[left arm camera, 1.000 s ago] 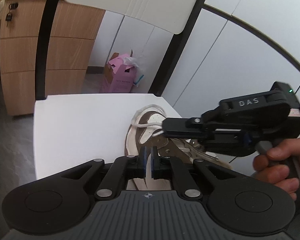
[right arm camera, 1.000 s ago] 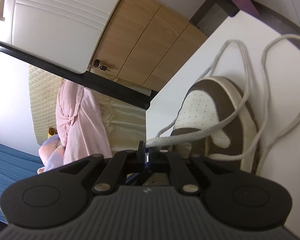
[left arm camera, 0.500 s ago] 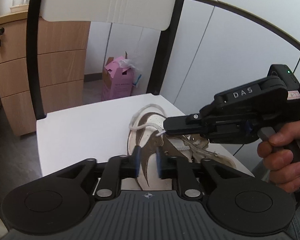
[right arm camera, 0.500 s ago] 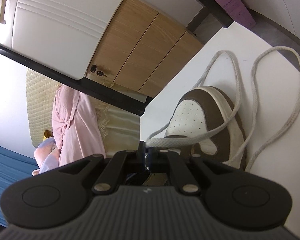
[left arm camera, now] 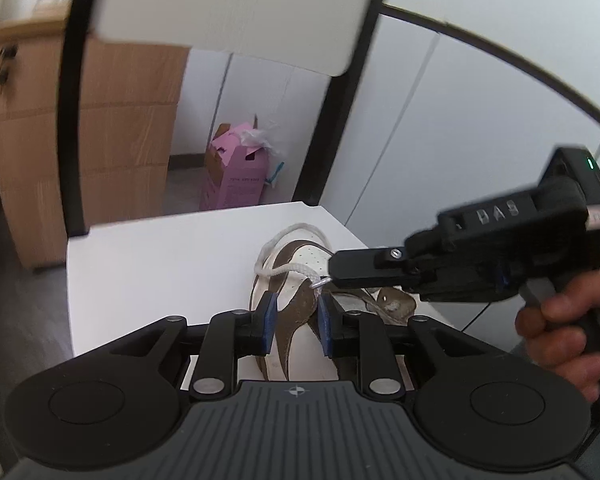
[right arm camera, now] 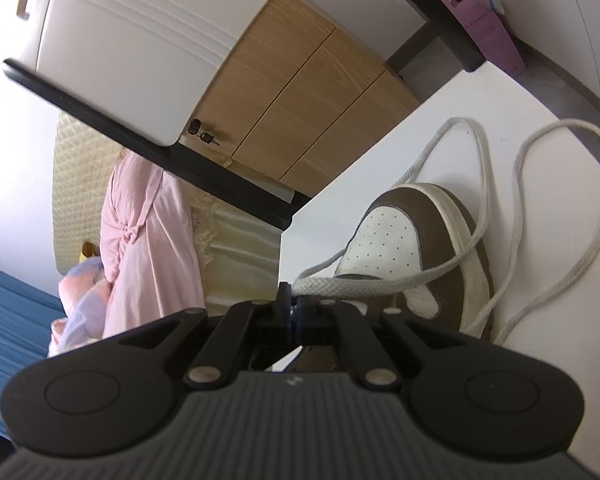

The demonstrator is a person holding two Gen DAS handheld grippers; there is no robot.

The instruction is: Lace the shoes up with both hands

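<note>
A brown and white shoe point(left arm camera: 300, 332) lies on a white surface point(left arm camera: 160, 264), toe pointing away. My left gripper point(left arm camera: 294, 318) is open, its blue pads point(left arm camera: 267, 312) apart just above the shoe's side and pressing on nothing. From the right comes my right gripper point(left arm camera: 331, 277), shut on the tip of the white lace point(left arm camera: 288, 269) over the shoe's eyelets. In the right wrist view the lace point(right arm camera: 380, 282) runs out of the shut right gripper point(right arm camera: 294, 302) across the toe of the shoe point(right arm camera: 392, 240) and loops over the surface point(right arm camera: 380, 160).
A person's hand point(left arm camera: 560, 320) holds the right gripper's handle. A white panel in a black frame point(left arm camera: 220, 12) rises behind the surface. A wooden cabinet point(left arm camera: 84, 140) and a pink box point(left arm camera: 236, 172) stand on the floor beyond. Pink cloth point(right arm camera: 140, 240) hangs at the left.
My left gripper's jaws have gone from shut to open over the shoe. The right gripper has stayed shut on the lace and rolled slightly.
</note>
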